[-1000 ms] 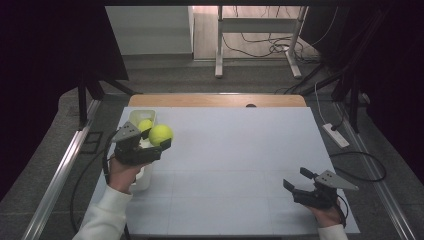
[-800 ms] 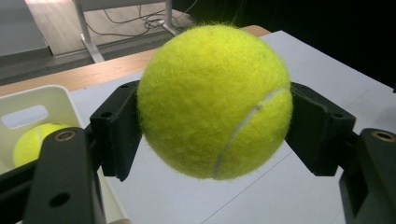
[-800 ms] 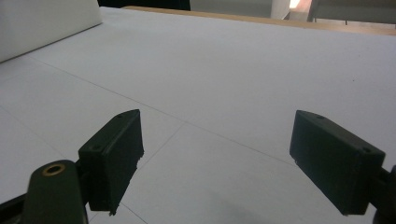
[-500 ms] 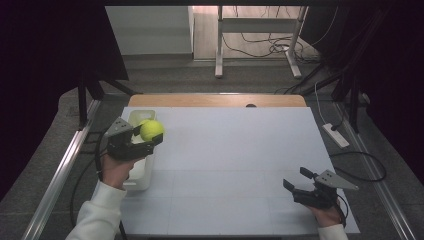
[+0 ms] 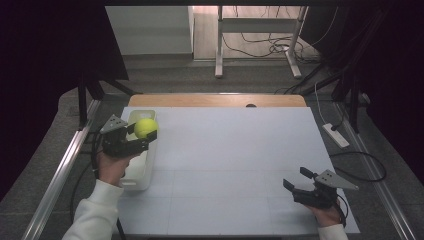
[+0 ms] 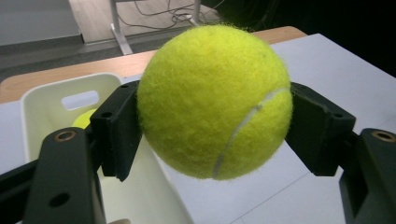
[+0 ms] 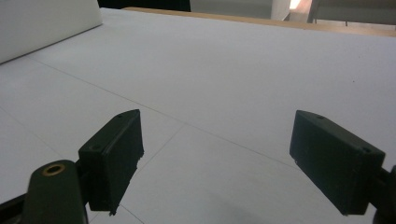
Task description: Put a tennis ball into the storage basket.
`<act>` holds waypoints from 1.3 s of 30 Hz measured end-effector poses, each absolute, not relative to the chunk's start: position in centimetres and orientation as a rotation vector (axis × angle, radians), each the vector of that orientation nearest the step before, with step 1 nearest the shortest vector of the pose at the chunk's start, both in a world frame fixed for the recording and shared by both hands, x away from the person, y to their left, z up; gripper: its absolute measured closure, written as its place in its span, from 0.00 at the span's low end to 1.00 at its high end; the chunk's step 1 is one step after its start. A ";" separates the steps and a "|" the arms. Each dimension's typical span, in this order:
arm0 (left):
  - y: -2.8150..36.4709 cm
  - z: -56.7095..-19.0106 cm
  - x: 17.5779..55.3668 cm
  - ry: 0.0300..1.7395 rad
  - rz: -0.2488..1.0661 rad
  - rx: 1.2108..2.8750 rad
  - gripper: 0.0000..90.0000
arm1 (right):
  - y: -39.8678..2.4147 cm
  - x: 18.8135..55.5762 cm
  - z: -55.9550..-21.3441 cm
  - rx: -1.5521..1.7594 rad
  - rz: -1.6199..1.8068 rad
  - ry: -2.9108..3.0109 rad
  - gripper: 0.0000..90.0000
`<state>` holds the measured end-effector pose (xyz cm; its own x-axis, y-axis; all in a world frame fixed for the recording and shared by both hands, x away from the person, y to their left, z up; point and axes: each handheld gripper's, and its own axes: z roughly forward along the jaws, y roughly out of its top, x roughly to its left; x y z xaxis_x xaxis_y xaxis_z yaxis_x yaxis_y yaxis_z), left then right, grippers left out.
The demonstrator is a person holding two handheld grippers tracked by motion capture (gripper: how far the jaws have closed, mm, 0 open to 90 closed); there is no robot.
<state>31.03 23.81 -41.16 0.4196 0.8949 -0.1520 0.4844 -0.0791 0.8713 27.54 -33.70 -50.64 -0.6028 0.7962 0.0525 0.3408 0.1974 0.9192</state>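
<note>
Over white bin (image 5: 141,172), fuzzy yellow-green tennis ball (image 6: 215,100).

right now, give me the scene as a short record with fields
left gripper: shut on tennis ball, above the bin's far end
right gripper: open, nothing between the jaws, low over the table
bin: white, at the table's left edge
in bin: second tennis ball, partly hidden

Two tennis balls (image 6: 212,100) (one (image 6: 84,119) lying inside), one white bin (image 5: 142,172), and two tools (image 5: 134,138) (image 5: 300,181).
</note>
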 end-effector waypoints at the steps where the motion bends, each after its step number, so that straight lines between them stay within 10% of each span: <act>1: 24.0 -41.2 31.1 1.215 0.539 1.719 0.30 | -33.7 27.6 -50.7 1.061 1.388 2.041 0.19; 39: 26.6 -43.2 35.1 1.454 0.523 1.767 0.30 | -33.7 27.6 -50.7 1.059 1.383 2.044 0.19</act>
